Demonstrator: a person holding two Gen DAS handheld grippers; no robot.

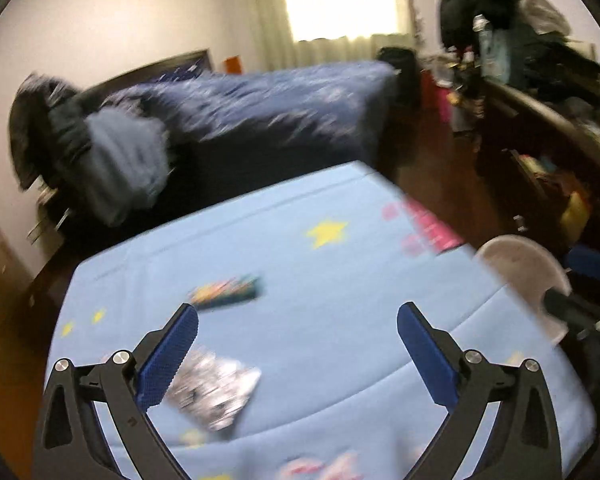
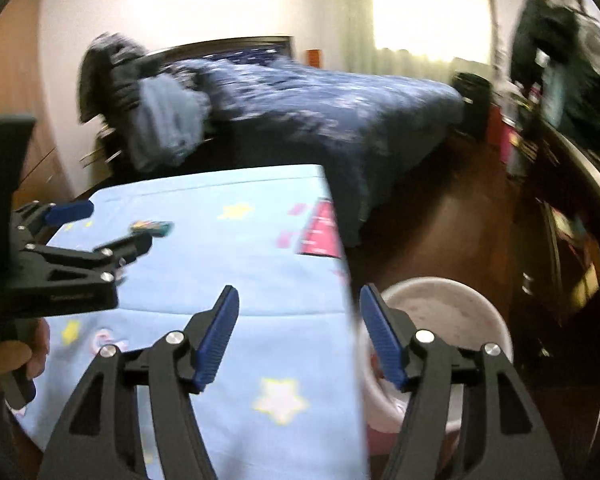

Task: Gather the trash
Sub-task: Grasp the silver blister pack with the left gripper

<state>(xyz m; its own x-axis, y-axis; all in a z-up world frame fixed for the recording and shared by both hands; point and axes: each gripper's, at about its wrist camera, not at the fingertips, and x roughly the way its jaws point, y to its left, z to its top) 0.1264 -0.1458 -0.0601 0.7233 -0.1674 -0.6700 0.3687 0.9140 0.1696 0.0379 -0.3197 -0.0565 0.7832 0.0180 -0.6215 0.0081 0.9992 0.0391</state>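
**Both grippers spread over the blue table, trash lying loose**

Right now I see my left gripper (image 1: 298,322) with its jaws spread as wide as they go and nothing between the blue pads (image 1: 168,360). It hangs tilted down over the table (image 1: 340,280), which is covered in a light blue cloth printed with yellow stars. A crumpled silvery wrapper (image 1: 216,394) lies flat on the cloth just beside the left pad, at about 7 o'clock in the left wrist view; I cannot tell whether the pad touches it. A 2nd piece of trash, a dark wrapper (image 1: 228,290) with bright colours on it, lies farther out on the cloth at about 10 o'clock, apart from both pads. A pink sheet (image 1: 432,226) sits at the table's far edge, at about 2 o'clock.

My right gripper (image 2: 298,334) is also parted, less widely, and grips nothing. It straddles the table's right edge: 1 pad above the cloth, the other above a white bin (image 2: 448,312) that stands on the brown floor just beside the table, at about 4 o'clock. Something pinkish lies inside the bin; blur hides what it is.

In the right wrist view a hand (image 2: 24,356) at 8 o'clock holds the left gripper's handle. Both views are motion-blurred. A bed (image 2: 320,112) with dark blue bedding stands beyond the table at 12 o'clock.
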